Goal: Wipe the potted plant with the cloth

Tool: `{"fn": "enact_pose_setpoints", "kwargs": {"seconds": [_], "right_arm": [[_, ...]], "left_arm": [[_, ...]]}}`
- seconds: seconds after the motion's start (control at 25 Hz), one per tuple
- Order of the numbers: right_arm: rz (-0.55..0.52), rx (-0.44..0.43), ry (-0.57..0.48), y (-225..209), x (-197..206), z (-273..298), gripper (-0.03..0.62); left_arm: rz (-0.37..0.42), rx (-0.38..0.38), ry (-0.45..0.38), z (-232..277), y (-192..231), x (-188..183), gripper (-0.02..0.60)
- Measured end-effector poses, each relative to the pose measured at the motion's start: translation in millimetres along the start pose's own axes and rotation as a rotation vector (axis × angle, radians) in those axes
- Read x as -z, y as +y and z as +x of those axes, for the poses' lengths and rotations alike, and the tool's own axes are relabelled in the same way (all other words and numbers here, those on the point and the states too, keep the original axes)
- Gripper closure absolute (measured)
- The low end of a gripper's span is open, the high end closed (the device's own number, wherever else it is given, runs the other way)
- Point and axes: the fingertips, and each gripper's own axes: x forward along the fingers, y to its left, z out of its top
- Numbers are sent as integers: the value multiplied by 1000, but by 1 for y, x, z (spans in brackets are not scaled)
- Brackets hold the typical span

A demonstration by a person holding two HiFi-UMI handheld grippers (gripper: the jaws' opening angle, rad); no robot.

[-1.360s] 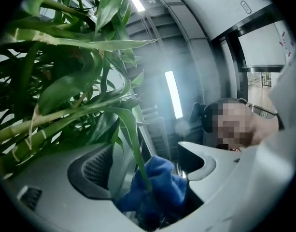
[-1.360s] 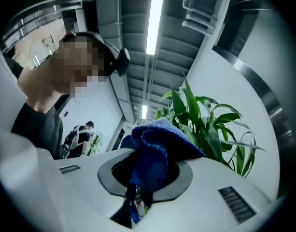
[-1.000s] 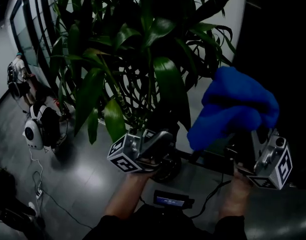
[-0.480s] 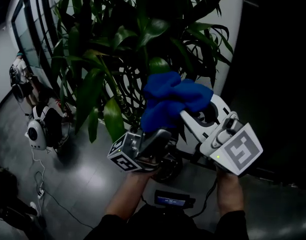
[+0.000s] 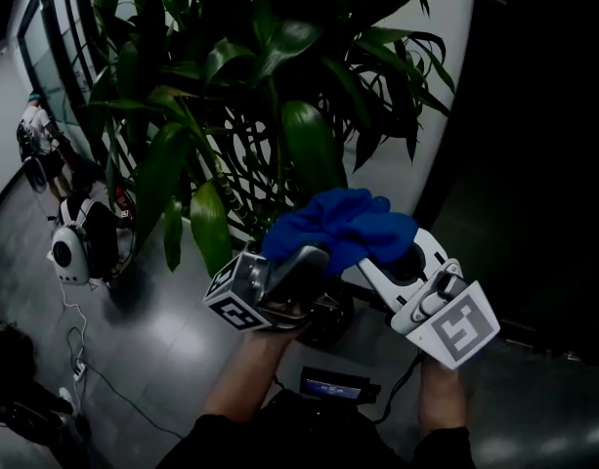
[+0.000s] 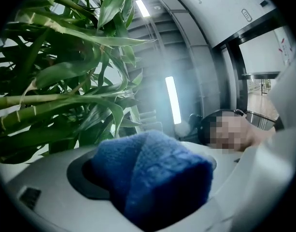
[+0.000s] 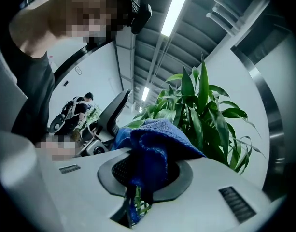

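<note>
Right tool (image 5: 372,270), clenched on the blue cloth (image 5: 343,225), has slid down the leaf (image 5: 314,149) onto the left tool (image 5: 299,267) (its grip hidden).

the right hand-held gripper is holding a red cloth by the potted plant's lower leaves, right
Not quite: the cloth is blue, not red, as the head view shows. The rest stands: the right hand-held gripper is holding it by the potted plant's lower leaves.

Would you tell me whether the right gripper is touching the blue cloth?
Touching: the right gripper view shows the blue cloth pinched between the right gripper's jaws.
</note>
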Motion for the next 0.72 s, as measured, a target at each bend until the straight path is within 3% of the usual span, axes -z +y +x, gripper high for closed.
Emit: {"fn": "enact_pose_setpoints", "kwargs": {"seconds": [0.48,0.6,0.72], "right_arm": [[163,-33,25,19,55,-37,520],[211,-8,49,17,70,-51,520],[265,33,-15,4,71,-68,520]], "left_arm": [[17,-50,17,-11,3,14,156],[38,-81,38,-17,6,22,156],[80,-120,76,-25,7,33,156]]}}
